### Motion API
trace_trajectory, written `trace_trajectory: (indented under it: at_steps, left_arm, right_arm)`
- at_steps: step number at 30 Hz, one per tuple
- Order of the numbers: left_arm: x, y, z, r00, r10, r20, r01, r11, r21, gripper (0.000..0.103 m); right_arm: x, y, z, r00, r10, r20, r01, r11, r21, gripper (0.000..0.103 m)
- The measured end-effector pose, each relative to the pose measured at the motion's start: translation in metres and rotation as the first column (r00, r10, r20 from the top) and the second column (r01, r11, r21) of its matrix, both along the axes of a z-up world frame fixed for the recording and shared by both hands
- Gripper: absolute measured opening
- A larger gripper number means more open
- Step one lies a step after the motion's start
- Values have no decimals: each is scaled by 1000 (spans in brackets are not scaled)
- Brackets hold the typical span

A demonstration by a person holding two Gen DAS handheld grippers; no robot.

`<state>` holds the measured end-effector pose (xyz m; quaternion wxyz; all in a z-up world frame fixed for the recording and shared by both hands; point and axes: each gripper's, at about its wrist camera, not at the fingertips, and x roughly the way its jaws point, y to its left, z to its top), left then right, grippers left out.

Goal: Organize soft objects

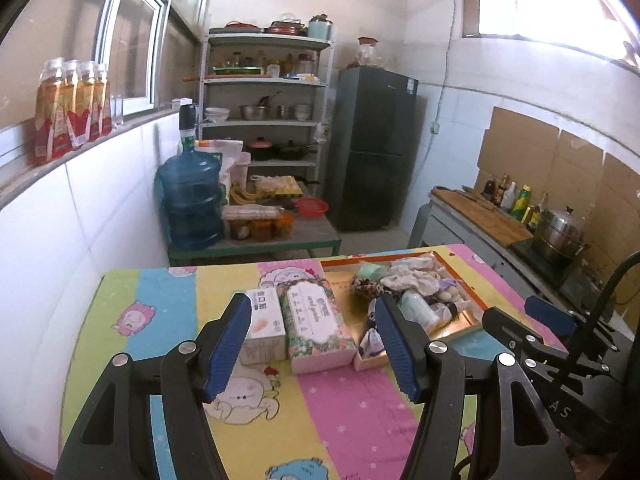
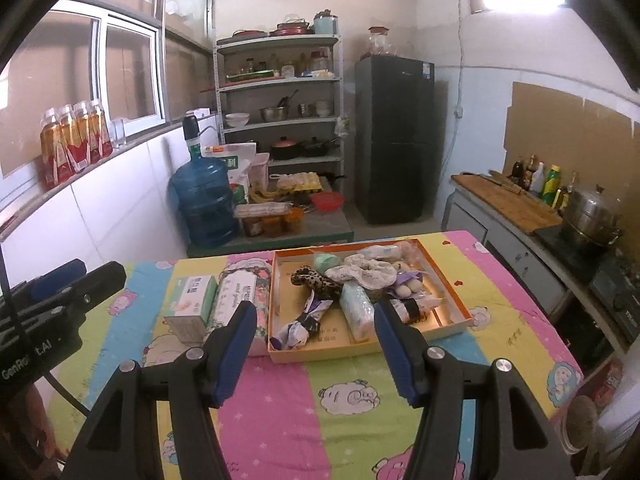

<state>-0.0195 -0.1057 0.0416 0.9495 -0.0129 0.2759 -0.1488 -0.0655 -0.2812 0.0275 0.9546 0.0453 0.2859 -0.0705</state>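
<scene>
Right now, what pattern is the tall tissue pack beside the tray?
Floral print around a white label on the tissue pack; left wrist view shows it best.

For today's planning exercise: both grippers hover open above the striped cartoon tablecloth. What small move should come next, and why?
Probably ease the right gripper forward and down toward the shallow orange cardboard tray. Its jaws stand open and empty, and the tray's jumbled soft items, such as the leopard-print fabric piece, lie just ahead.
</scene>
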Motion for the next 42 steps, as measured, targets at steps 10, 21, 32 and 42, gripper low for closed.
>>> trace_trajectory:
  at_steps: [10,21,32,42]
  left_arm:
    - [-32,25,10,1000,23,7,-23,1000,-11,66]
    - [-54,30,9,1000,13,18,-14,999,47,66]
    - [-64,33,9,1000,12,10,-12,998,60,66]
    - [-68,33,6,1000,12,0,-12,998,63,66]
  right_arm:
    - [-27,27,12,1000,-5,15,5,1000,2,61]
    - [-41,38,20,999,-19,33,19,1000,-2,61]
    - [-48,44,23,999,-26,32,26,1000,-2,61]
    - [-57,46,19,999,-30,20,30,999,10,61]
